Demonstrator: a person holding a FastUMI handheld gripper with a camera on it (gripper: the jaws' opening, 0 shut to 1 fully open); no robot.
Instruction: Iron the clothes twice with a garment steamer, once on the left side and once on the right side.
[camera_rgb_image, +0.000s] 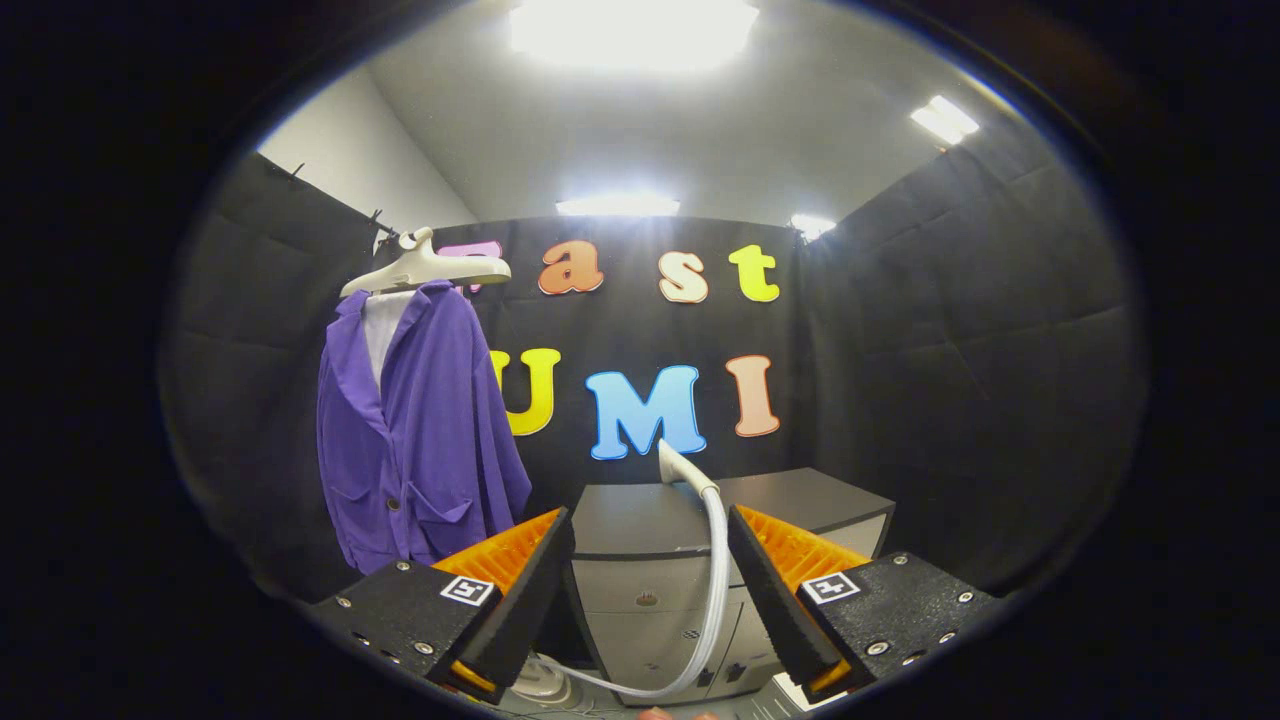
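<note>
Jaws (650, 560) wide open, steamer hose (715, 570) between, untouched

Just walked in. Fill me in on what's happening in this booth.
A person is holding a gripper to steam a garment. Its fingers are spread open, pressing on nothing. Between and just ahead of them stands the steamer head on its white hose, which curves down toward a base near the floor. Behind it is a grey cabinet. The purple jacket hangs on a pale hanger, off to the left beyond the fingers. The steamer is not yet grasped, so ironing seems not to have begun.
</note>
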